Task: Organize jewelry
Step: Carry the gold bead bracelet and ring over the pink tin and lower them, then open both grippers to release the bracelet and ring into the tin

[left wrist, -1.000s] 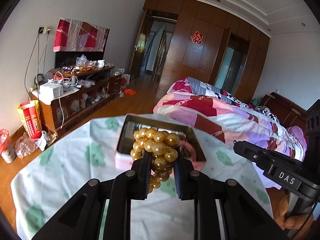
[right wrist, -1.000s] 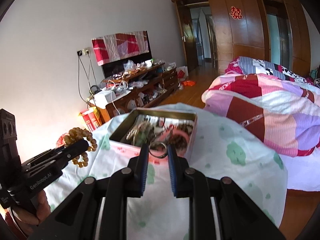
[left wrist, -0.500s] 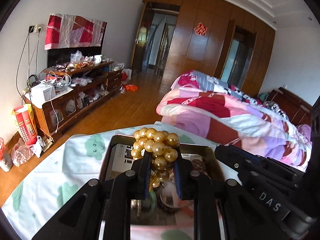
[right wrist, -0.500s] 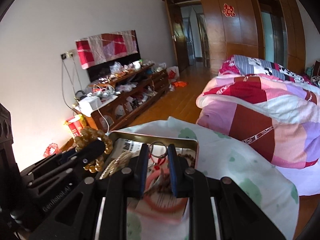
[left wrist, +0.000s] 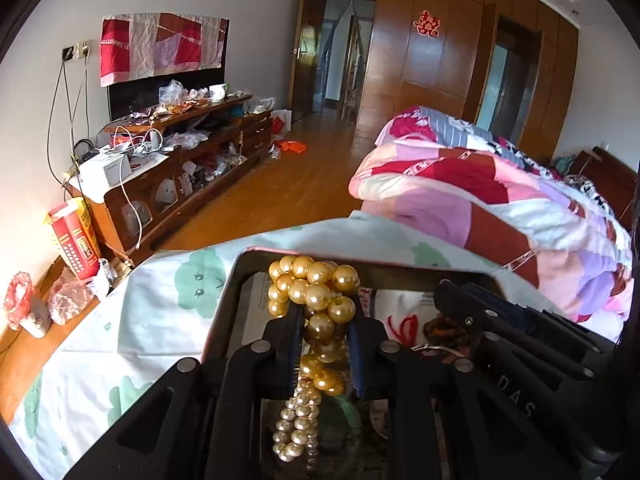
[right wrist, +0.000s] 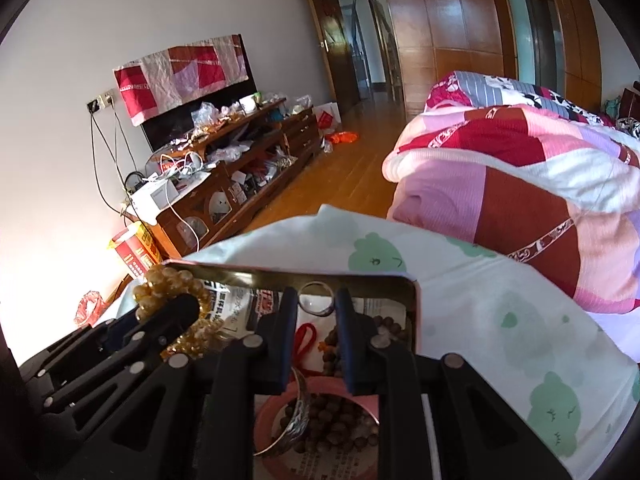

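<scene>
My left gripper (left wrist: 323, 312) is shut on a bunch of gold bead bracelets (left wrist: 316, 288), held over the open metal tin (left wrist: 236, 280); a pale pearl strand (left wrist: 296, 428) lies in the tin below it. In the right wrist view my right gripper (right wrist: 317, 300) is shut on a silver ring (right wrist: 316, 299) above the same tin (right wrist: 412, 320). The left gripper (right wrist: 172, 312) with the gold beads (right wrist: 160, 284) shows at left there. Inside the tin lie brown wooden beads (right wrist: 332, 424), a silver bangle (right wrist: 296, 416), a pink bangle (right wrist: 264, 412) and a red cord (right wrist: 306, 336).
The tin sits on a white cloth with green prints (right wrist: 500, 320) over a small table. A quilted bed (right wrist: 520, 168) lies to the right, and a cluttered wooden TV cabinet (left wrist: 180, 176) stands along the left wall. The right gripper's body (left wrist: 520, 328) crosses the left wrist view.
Both grippers have moved forward and down over the tin, each still holding its jewelry. The tin now lies directly beneath the fingers and the two grippers are closer together.
</scene>
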`<state>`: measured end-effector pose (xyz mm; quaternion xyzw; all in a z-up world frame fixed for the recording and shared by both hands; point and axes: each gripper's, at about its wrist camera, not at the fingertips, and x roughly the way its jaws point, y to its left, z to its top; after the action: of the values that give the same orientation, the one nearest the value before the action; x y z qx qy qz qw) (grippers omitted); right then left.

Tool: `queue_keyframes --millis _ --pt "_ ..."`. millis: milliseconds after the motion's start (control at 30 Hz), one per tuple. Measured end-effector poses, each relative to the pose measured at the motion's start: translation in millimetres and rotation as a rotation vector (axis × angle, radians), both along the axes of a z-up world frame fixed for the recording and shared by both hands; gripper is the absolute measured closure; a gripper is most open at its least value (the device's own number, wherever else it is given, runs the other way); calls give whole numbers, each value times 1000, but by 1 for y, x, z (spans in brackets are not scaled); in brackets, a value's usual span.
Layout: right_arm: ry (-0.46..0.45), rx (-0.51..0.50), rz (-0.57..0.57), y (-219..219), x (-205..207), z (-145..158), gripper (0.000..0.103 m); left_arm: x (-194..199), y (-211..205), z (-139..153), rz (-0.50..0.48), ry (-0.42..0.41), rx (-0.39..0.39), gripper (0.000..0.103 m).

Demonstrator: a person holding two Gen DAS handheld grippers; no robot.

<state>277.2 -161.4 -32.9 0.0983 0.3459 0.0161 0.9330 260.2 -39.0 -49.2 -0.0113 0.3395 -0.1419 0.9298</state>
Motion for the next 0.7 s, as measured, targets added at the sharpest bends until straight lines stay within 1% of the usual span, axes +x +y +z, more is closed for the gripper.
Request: queue_keyframes --millis 67,267,400,433,467,500,533,567,633,667,700 --pt "8 -13 7 2 1 -3 81 2 -2 -2 2 3 18 83" --pt "-10 -37 20 5 3 -2 81 8 -6 -15 26 39 66 83" --pt "-19 -17 39 5 2 -3 80 9 -8 -16 39 42 87 83" --pt "-30 -11 40 5 0 -2 72 9 -8 -16 40 46 90 82" --pt "-42 -6 39 4 -1 -2 56 9 -9 -16 41 49 92 80" --pt "-59 4 37 3 -4 0 43 9 -10 -17 41 55 94 77" --pt "-84 13 30 2 -8 4 22 8 -11 -17 38 58 85 74" --pt "-110 17 18 1 -12 7 9 8 -12 -16 32 63 70 69" --pt "-155 9 -26 -2 -20 12 8 5 -13 -11 20 67 39 56" --pt "-168 18 -37 -4 -22 15 8 2 -12 -7 28 45 35 44" --pt "-176 28 -51 -6 -23 16 8 -3 -12 -3 37 18 39 36"
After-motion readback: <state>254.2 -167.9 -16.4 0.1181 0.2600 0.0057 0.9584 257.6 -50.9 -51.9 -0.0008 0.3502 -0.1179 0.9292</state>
